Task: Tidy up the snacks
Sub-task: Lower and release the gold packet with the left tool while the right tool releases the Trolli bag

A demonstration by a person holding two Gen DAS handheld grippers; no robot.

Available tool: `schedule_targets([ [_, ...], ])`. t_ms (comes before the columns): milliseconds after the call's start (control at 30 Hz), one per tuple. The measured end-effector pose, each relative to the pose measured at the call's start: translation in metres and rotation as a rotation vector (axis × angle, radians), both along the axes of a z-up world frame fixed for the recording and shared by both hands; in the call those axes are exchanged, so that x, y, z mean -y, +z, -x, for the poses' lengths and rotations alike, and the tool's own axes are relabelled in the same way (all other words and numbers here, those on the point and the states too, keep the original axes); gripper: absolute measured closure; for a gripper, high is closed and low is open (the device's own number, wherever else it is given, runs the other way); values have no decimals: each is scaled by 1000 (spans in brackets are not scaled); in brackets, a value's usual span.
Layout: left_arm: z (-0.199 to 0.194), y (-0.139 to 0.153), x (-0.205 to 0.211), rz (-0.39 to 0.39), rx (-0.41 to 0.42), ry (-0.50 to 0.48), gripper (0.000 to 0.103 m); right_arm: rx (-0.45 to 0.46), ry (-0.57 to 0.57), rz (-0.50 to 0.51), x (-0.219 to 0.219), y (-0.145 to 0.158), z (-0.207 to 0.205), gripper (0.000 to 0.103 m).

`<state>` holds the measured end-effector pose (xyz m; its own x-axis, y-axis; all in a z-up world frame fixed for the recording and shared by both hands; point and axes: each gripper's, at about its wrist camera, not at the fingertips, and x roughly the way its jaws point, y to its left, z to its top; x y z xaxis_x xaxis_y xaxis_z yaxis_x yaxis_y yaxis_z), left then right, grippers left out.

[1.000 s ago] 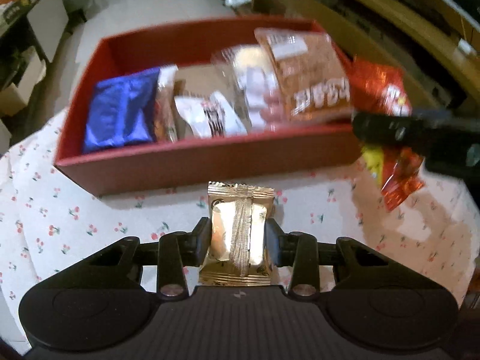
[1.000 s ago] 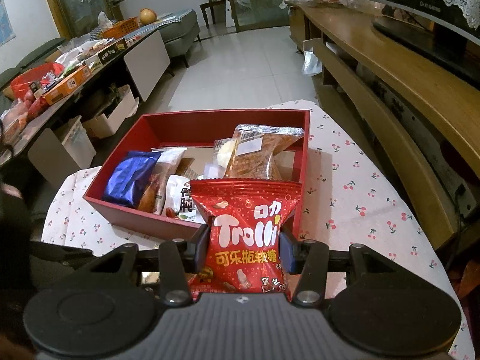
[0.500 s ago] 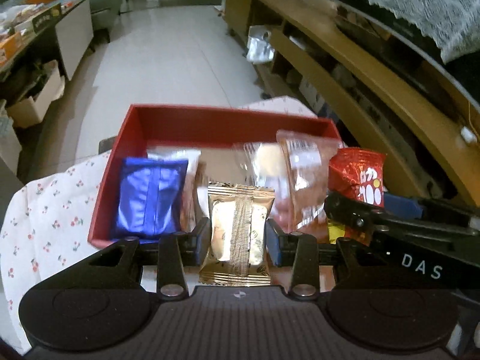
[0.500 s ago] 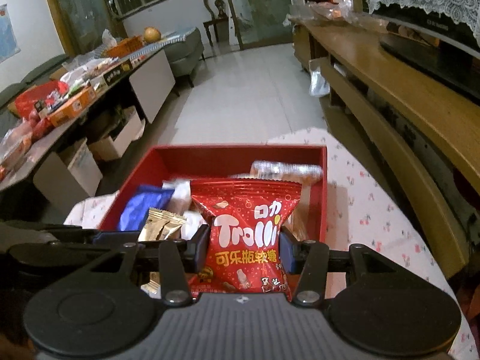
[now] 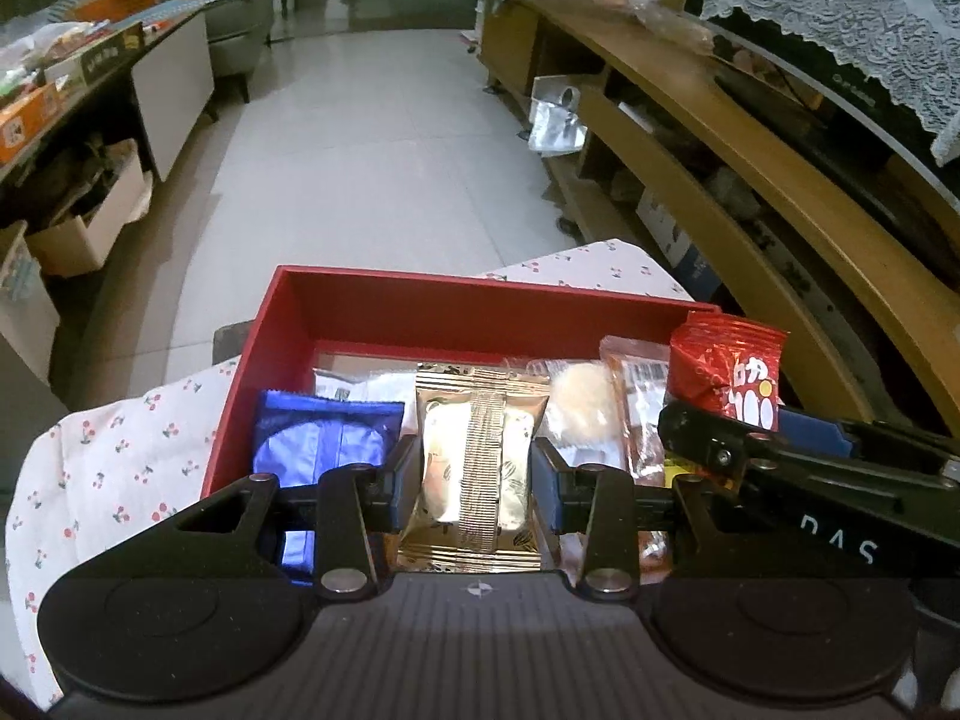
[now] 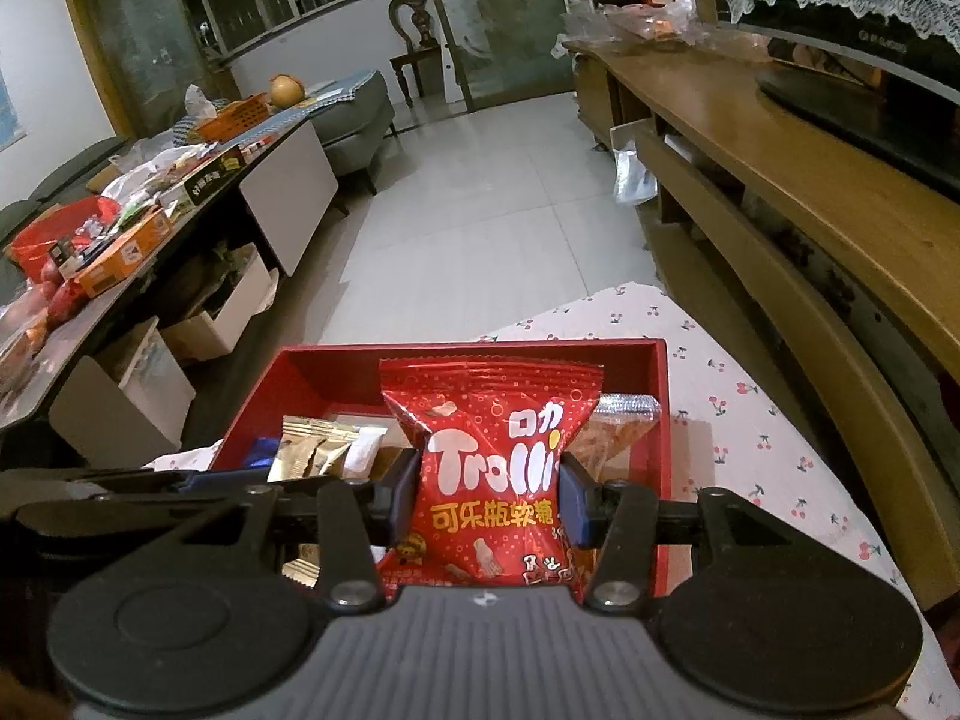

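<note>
My left gripper [image 5: 474, 468] is shut on a gold snack packet [image 5: 474, 450] and holds it above the near side of the red box [image 5: 420, 300]. My right gripper [image 6: 486, 492] is shut on a red Trolli candy bag [image 6: 492, 456] over the same red box [image 6: 336, 369]. In the left wrist view the right gripper [image 5: 708, 432] and its red bag [image 5: 726, 372] show at the right. In the right wrist view the gold packet [image 6: 306, 450] shows at the left. The box holds a blue packet [image 5: 324, 432], a clear packet [image 5: 582, 408] and an orange-brown packet [image 5: 636, 402].
The box sits on a white cloth with cherry print [image 6: 750, 396]. A long wooden cabinet [image 6: 810, 210] runs along the right. A cluttered low table [image 6: 150, 210] and cardboard boxes [image 5: 90, 222] stand at the left. Tiled floor [image 5: 372, 138] lies beyond.
Both grippers have risen and tilted up, each keeping its packet. The gold packet went from above the cloth before the box to over the box. The two grippers have come closer together.
</note>
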<state>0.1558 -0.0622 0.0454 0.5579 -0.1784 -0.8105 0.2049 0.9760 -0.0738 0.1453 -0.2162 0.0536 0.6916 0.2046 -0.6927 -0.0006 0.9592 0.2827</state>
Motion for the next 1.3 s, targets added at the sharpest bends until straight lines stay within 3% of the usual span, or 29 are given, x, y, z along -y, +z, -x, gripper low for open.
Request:
schedule_targets([
  [500, -16, -17, 2, -42, -16, 31, 55, -16, 20, 65, -8, -16, -23, 44],
  [733, -15, -10, -4, -35, -1, 57, 39, 5, 9, 56, -6, -12, -24, 44],
  [1000, -9, -1, -8, -19, 15, 63, 31, 21, 7, 46, -1, -4, -19, 38],
  [1200, 10, 14, -10, -35, 78, 60, 18, 38, -30, 24, 9, 5, -6, 38],
  [1300, 18, 18, -12, -52, 98, 65, 17, 33, -36, 10, 11, 8, 5, 37],
])
